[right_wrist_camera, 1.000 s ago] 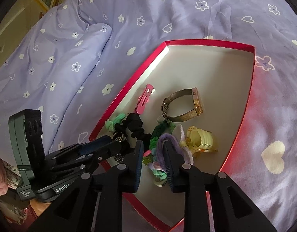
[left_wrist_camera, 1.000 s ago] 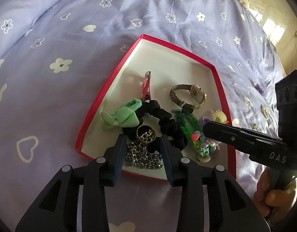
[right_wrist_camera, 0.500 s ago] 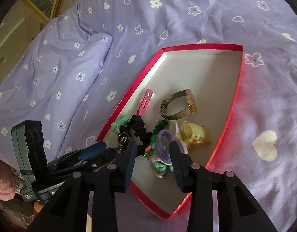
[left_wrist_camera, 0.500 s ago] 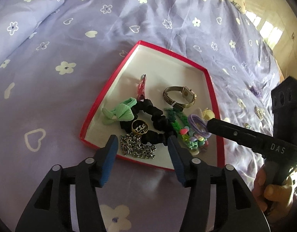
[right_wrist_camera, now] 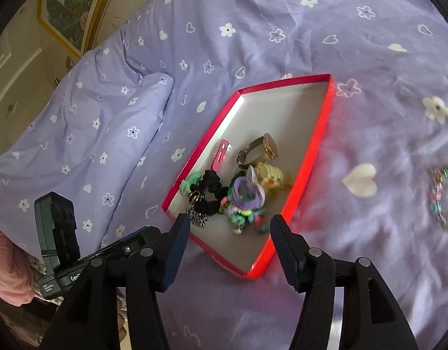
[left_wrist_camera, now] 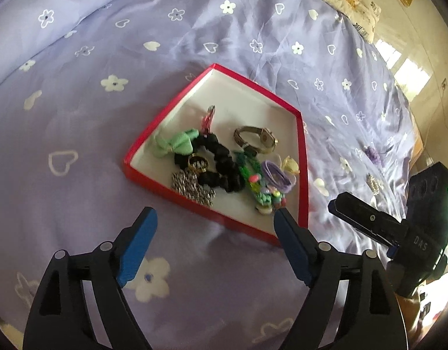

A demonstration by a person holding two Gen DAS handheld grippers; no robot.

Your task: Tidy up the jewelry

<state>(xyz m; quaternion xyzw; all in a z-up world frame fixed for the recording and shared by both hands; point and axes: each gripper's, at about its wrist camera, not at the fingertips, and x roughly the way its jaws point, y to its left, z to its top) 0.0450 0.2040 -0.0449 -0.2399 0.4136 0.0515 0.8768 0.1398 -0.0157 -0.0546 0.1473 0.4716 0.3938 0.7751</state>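
left wrist, red tray (left_wrist_camera: 302,157), tangled jewelry (left_wrist_camera: 224,169)

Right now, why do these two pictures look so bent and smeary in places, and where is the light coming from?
Left wrist view: the fisheye lens bows the bedspread into a dark-cornered circle; bright daylight blows out the upper right; the chain is slightly smeared. Right wrist view: same bowing; motion blur smears the beaded bracelet on the right, and the red box casts a reddish glow on the cloth.

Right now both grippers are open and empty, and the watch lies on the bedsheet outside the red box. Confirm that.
Not quite. The watch lies inside the red box, not on the bedsheet; the left wrist view shows it. The rest holds: the left gripper and right gripper are both open and empty.
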